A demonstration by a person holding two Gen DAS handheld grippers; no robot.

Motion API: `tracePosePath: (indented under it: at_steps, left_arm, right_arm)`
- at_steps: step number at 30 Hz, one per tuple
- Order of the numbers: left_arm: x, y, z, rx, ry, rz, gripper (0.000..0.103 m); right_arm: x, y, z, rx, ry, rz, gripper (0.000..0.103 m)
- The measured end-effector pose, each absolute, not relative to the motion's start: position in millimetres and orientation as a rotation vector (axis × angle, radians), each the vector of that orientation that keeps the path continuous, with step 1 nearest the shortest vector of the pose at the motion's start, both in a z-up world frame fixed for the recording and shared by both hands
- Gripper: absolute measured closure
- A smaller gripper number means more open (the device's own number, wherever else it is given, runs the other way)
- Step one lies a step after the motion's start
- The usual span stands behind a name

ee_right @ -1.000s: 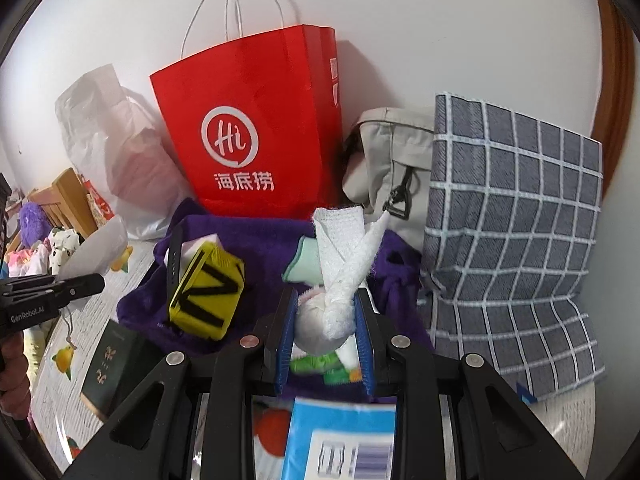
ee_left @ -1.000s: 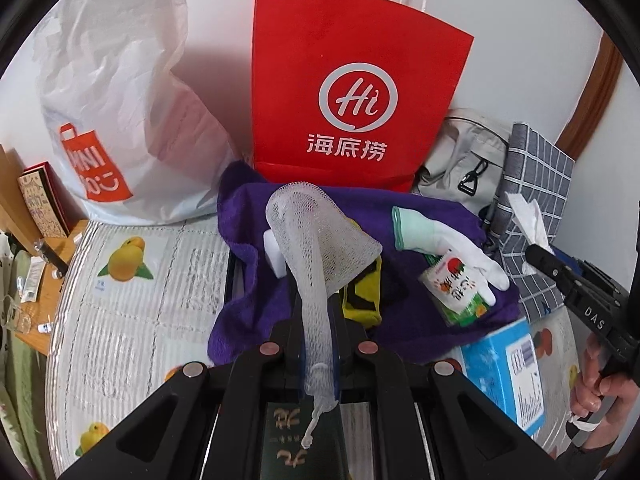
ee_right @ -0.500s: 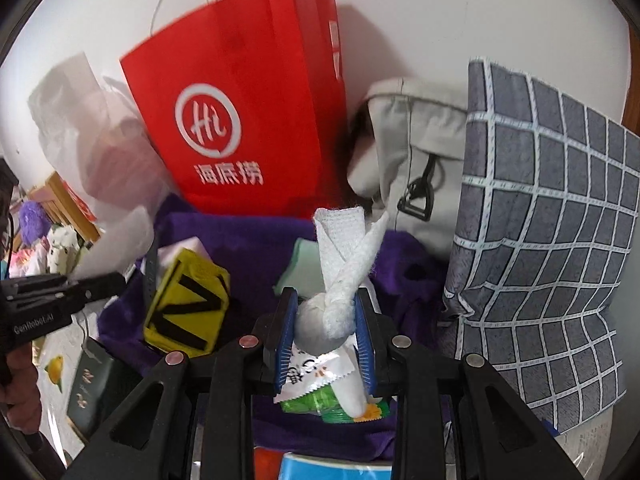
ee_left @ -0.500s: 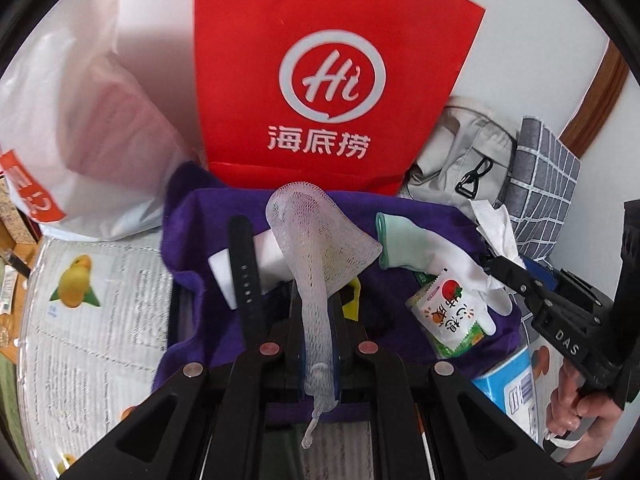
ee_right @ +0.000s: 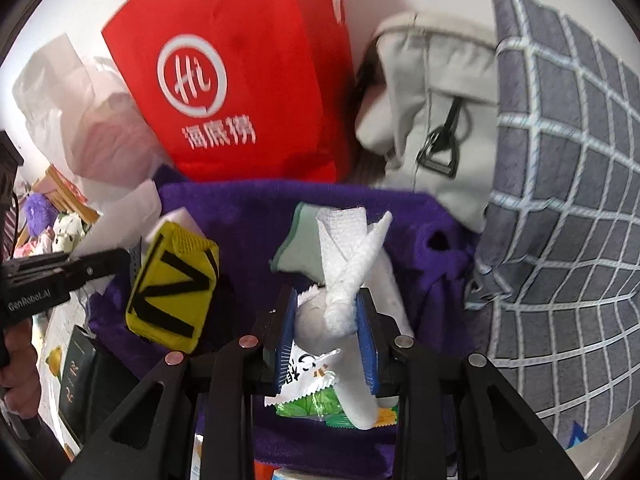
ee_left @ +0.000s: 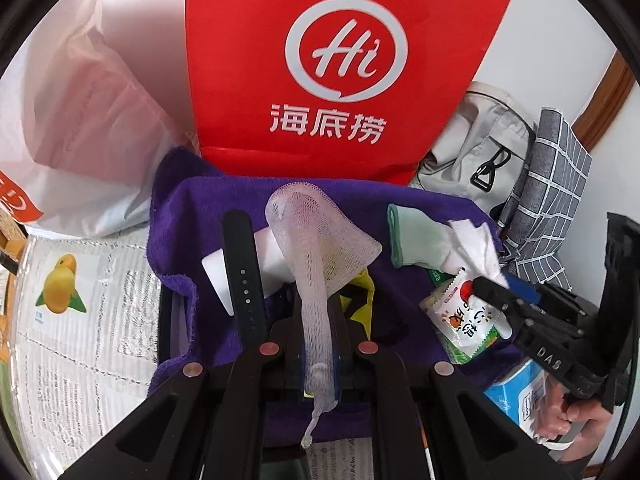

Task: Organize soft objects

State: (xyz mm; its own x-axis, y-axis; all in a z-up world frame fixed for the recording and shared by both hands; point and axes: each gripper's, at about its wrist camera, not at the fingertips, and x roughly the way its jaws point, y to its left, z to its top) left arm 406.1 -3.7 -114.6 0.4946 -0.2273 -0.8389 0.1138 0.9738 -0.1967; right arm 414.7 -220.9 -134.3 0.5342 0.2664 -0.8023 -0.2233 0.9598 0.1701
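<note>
My left gripper (ee_left: 319, 354) is shut on a white mesh net pouch (ee_left: 316, 248) that stands up from the jaws over the purple towel (ee_left: 200, 208). My right gripper (ee_right: 328, 340) is shut on a knotted white cloth (ee_right: 344, 264) above a mint and white glove (ee_right: 298, 242) and a snack packet (ee_right: 316, 384). The right gripper also shows in the left wrist view (ee_left: 490, 290), with the cloth (ee_left: 476, 244) over the glove (ee_left: 416, 240). A yellow and black cube (ee_right: 172, 284), a black strap (ee_left: 244, 276) and a white block (ee_left: 224, 276) lie on the towel.
A red paper bag (ee_left: 340, 68) stands behind the towel, a white plastic bag (ee_left: 80, 120) to its left. A grey backpack (ee_right: 436, 120) and a checked grey cushion (ee_right: 560, 220) are on the right. A blue box (ee_left: 520, 396) and a printed mat (ee_left: 80, 320) lie nearby.
Both grippers have moved forward towards the purple towel and the red bag, each with its hold unchanged. The right gripper now hangs over the glove and snack packet.
</note>
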Motion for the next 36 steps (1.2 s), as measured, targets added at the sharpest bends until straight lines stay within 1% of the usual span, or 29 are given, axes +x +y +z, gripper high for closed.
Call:
tracePosePath:
  at_steps: [2, 3, 4, 5, 6, 7, 8, 9, 10, 11, 13, 15, 26, 33, 35, 36]
  left_arm:
    - [407, -4, -117, -0.124, 1.036, -0.217, 0.092]
    - [408, -4, -118, -0.129, 1.039, -0.226, 0.089]
    - [408, -4, -118, -0.136, 1.042, -0.236, 0.082]
    - [409, -4, -118, -0.142, 1.042, -0.249, 0.078]
    - [409, -5, -118, -0.149, 1.039, -0.262, 0.077]
    - [409, -5, -117, -0.161, 1.033, -0.272, 0.072]
    - [409, -5, -117, -0.169, 1.027, -0.274, 0.064]
    - [409, -5, -116, -0.173, 1.018, -0.275, 0.058]
    - [409, -5, -115, -0.171, 1.013, -0.275, 0.046]
    - [408, -6, -114, -0.167, 1.006, -0.272, 0.041]
    - [409, -5, -112, -0.166, 0.995, -0.26, 0.04]
    - [409, -5, -112, -0.17, 0.998, -0.264, 0.035]
    - [399, -6, -101, -0.14, 1.01, -0.227, 0.034]
    - [350, -5, -86, -0.126, 1.01, -0.199, 0.034]
    - [329, -5, -78, -0.117, 1.0, -0.189, 0.034]
    - [318, -4, -74, -0.114, 0.994, -0.185, 0.034]
  right_arm:
    - [415, -217, -137, 0.045, 0.976, 0.307, 0.069]
    - [415, -216, -137, 0.04, 0.977, 0.314, 0.063]
    - [414, -214, -137, 0.034, 0.974, 0.318, 0.052]
    - [413, -212, -135, 0.024, 0.964, 0.319, 0.045]
    - [412, -211, -134, 0.016, 0.955, 0.317, 0.034]
    - [410, -210, -132, 0.005, 0.942, 0.314, 0.025]
    - [409, -209, -130, -0.001, 0.932, 0.313, 0.023]
    - [407, -209, -128, -0.003, 0.924, 0.312, 0.023]
    - [406, -209, -126, -0.001, 0.918, 0.312, 0.022]
    - [406, -210, -125, 0.003, 0.915, 0.311, 0.022]
    - [406, -213, -122, 0.014, 0.909, 0.306, 0.021]
    - [406, -218, -118, 0.028, 0.901, 0.293, 0.021]
    - [396, -231, -91, 0.065, 0.854, 0.244, 0.021]
    - [350, -224, -70, 0.075, 0.832, 0.216, 0.021]
    - [331, -222, -63, 0.048, 0.818, 0.191, 0.018]
    - [320, -222, -59, 0.042, 0.81, 0.186, 0.014]
